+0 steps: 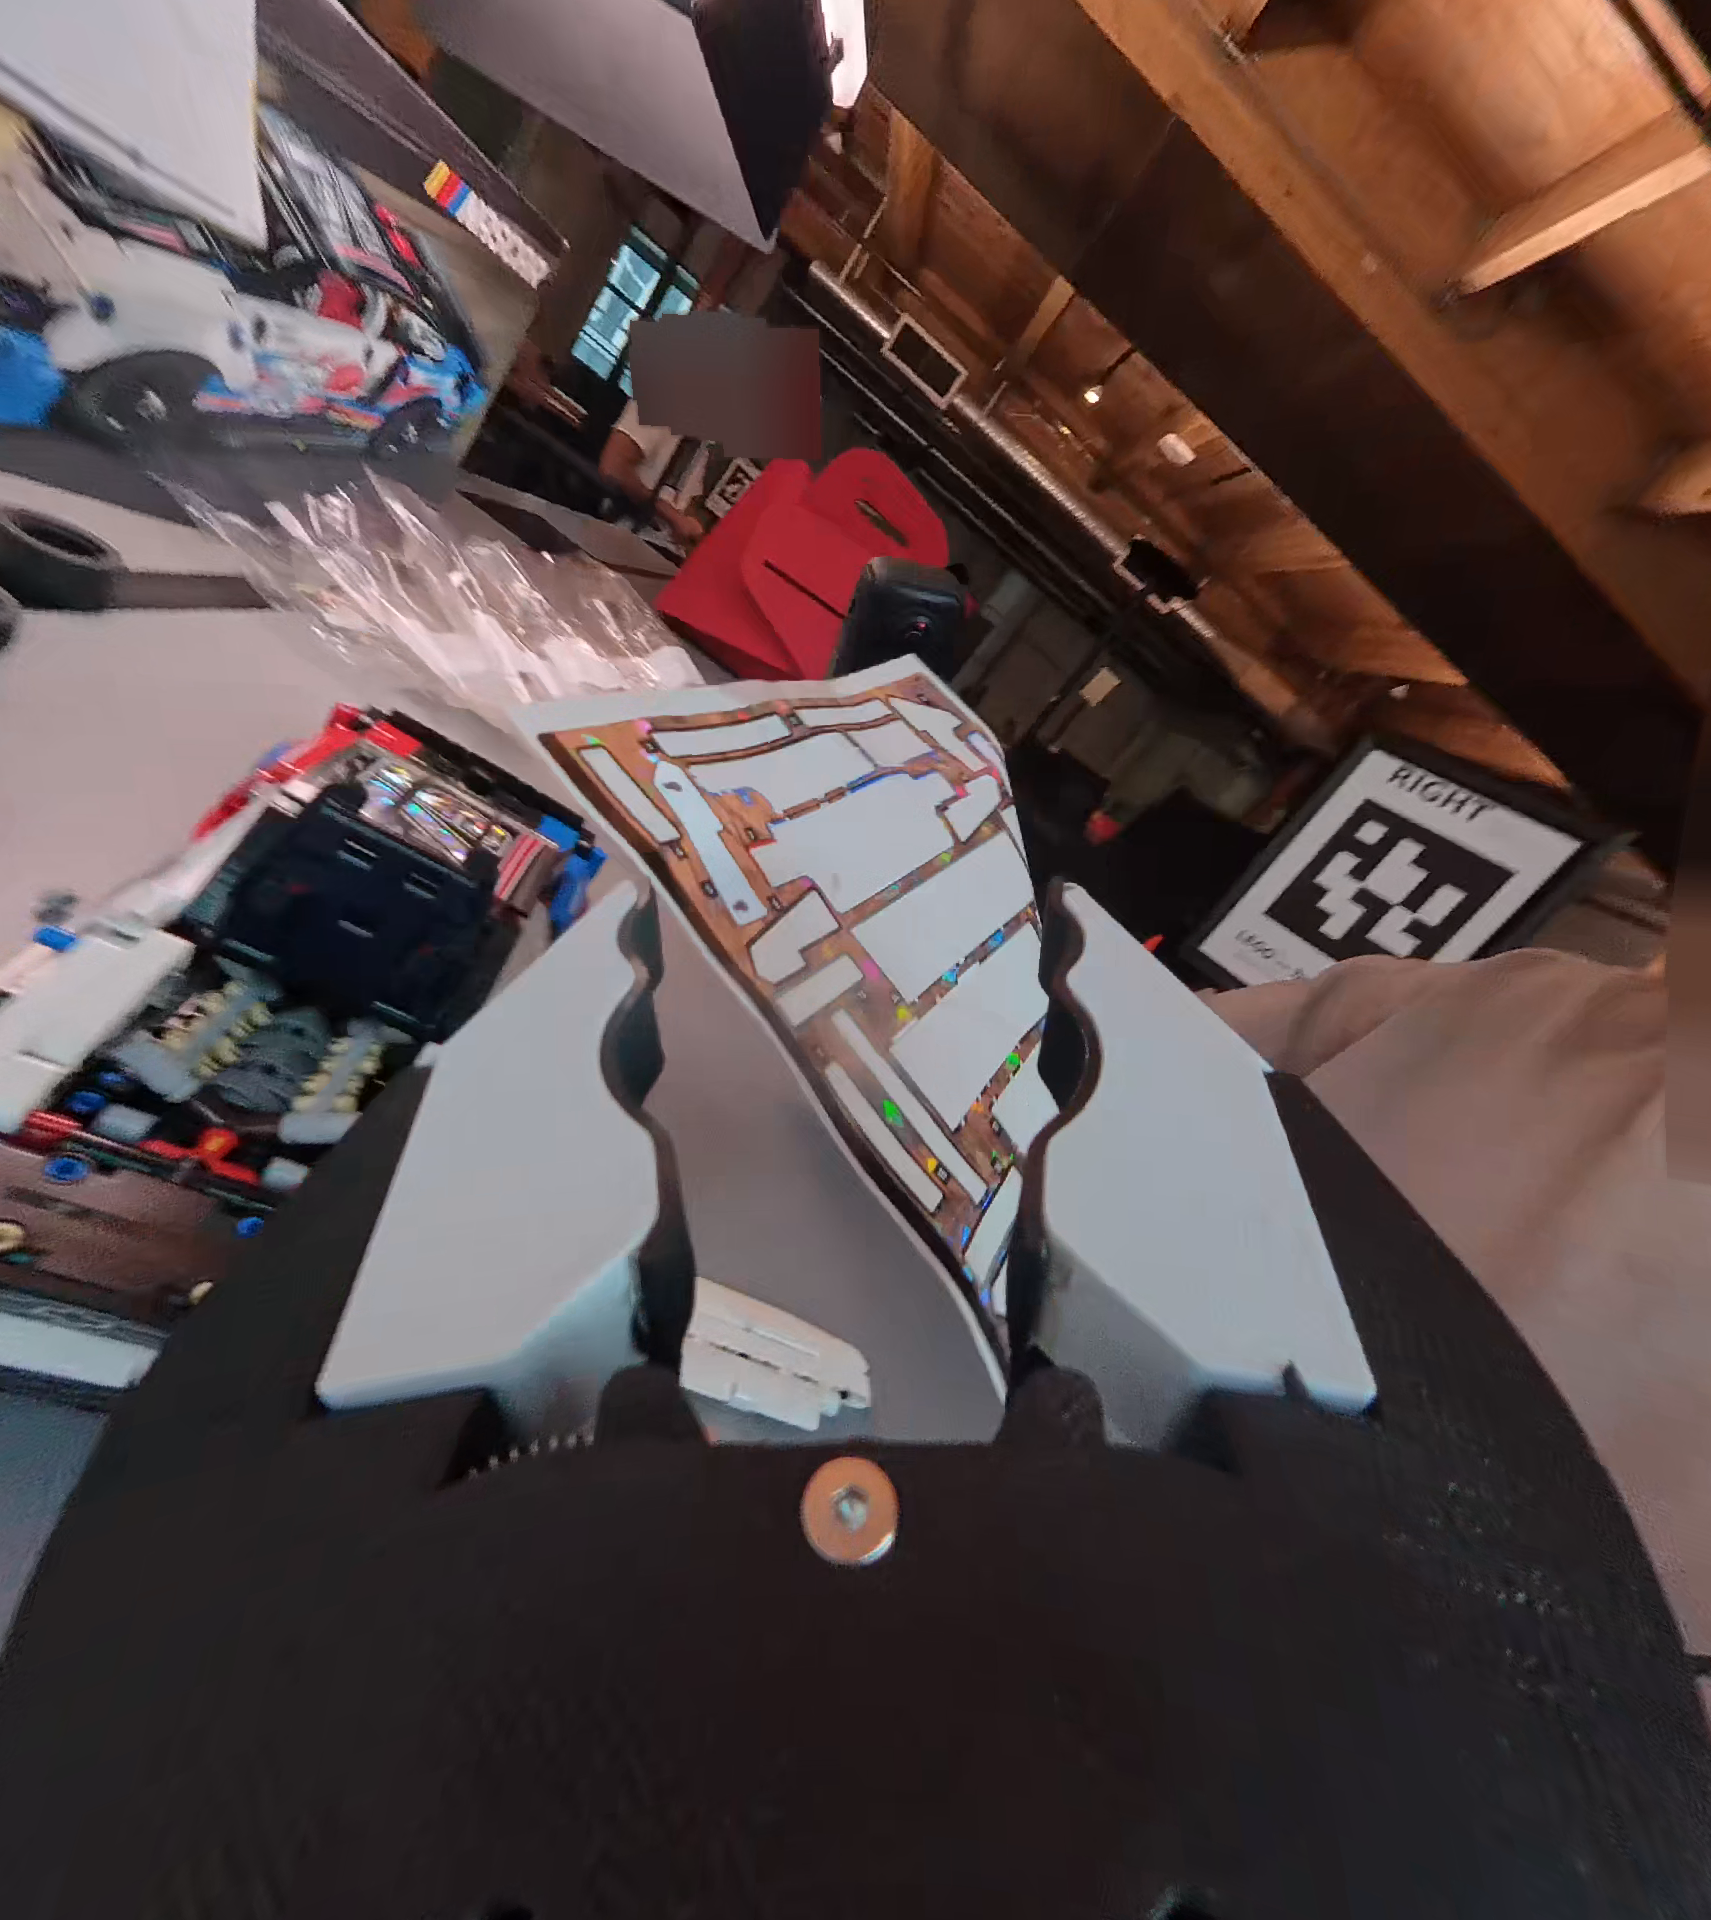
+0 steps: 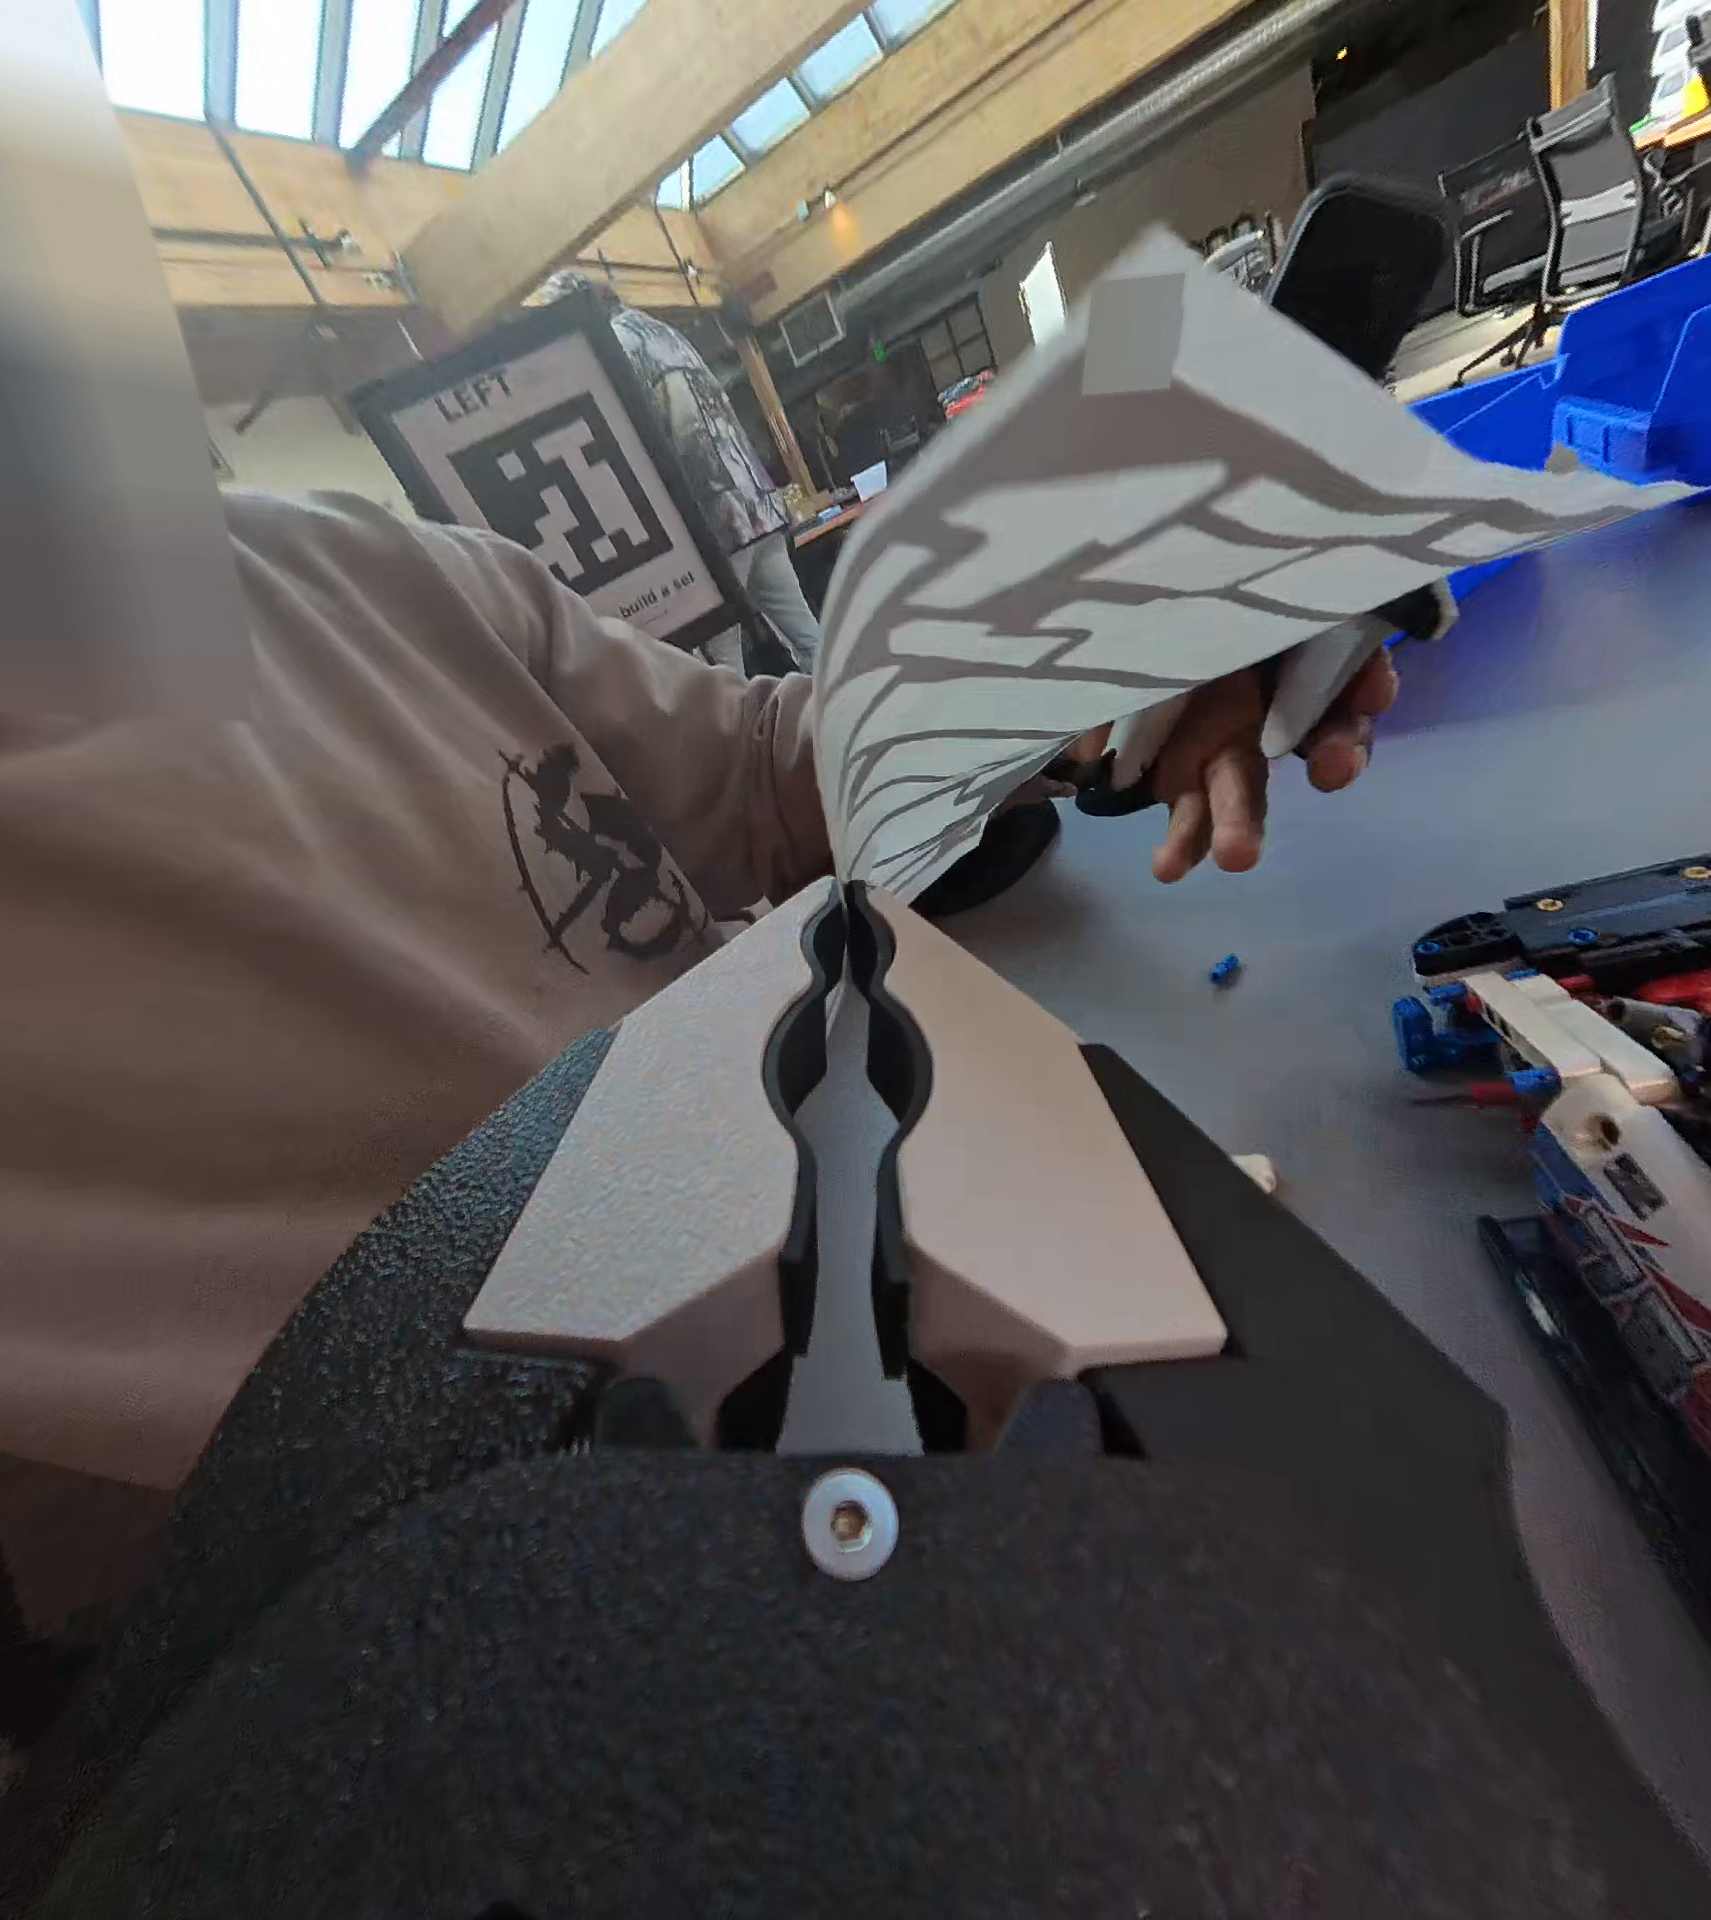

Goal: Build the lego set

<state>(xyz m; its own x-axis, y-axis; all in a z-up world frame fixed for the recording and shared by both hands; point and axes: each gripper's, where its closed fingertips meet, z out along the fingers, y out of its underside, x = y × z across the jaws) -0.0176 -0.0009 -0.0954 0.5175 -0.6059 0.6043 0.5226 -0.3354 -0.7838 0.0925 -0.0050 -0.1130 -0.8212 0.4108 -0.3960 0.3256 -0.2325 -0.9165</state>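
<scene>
Right wrist view: right gripper (image 2: 849, 896) tilted up, jaws pinched on corner of white, mostly peeled sticker sheet (image 2: 1121, 582). Left gripper (image 1: 843, 920) jaws apart, sheet's edge against its right finger; part-built white/blue lego car (image 1: 238, 987) lies left on grey bench (image 1: 134, 686).

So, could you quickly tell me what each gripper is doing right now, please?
Left gripper: open, sticker sheet between its fingers, not clamped.
Right gripper: shut on the sticker sheet's corner.

One sticker sheet (image 1: 830, 935) up in the air. One half-built car model (image 1: 238, 987) on the table. Four loose black tyres (image 1: 40, 556) beside it, one red carton (image 1: 809, 561) behind, two framed marker boards (image 1: 1391, 883), and two blue bins (image 2: 1661, 384) over on the right wrist view.
</scene>
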